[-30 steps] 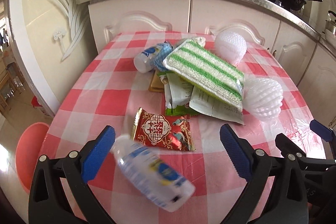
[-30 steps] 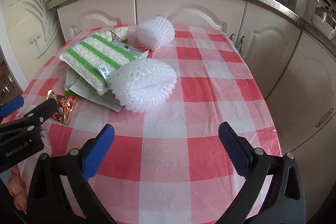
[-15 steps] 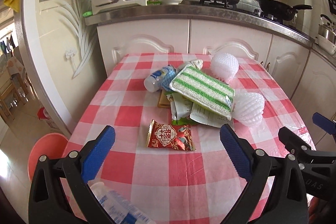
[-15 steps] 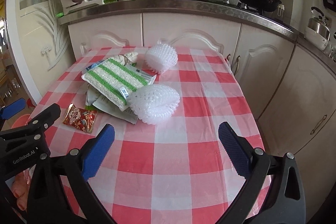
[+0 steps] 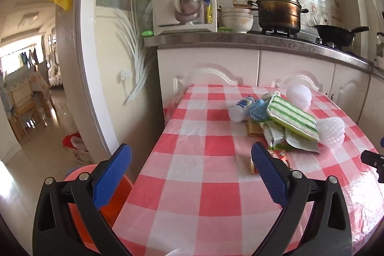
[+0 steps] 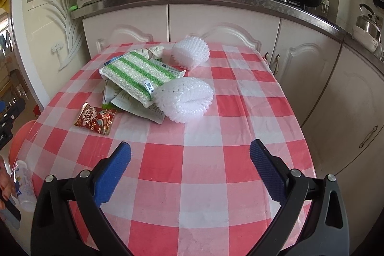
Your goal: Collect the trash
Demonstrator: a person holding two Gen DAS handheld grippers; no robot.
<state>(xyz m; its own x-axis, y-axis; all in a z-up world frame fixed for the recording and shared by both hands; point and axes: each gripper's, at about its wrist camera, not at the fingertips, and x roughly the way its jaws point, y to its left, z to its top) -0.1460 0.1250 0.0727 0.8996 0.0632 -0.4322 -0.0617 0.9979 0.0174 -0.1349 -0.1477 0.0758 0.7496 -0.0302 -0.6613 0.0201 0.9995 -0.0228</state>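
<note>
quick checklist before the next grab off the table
1. Left gripper free to pick: ok, jaws wide apart, nothing between them.
2. Right gripper free: ok, open, over bare tablecloth.
3. Orange bin within reach: ok, on the floor beside the table's left edge.
4. Red snack wrapper clear to grab: ok, lies flat, apart from the pile.
5. Bottle at the left edge: cannot tell whether it is in the bin.

Left claw (image 5: 189, 174) hides red wrapper's (image 5: 279, 156) near half.

Plastic bottle (image 6: 24, 186) now off the table (image 6: 192, 172), beside it.
</note>
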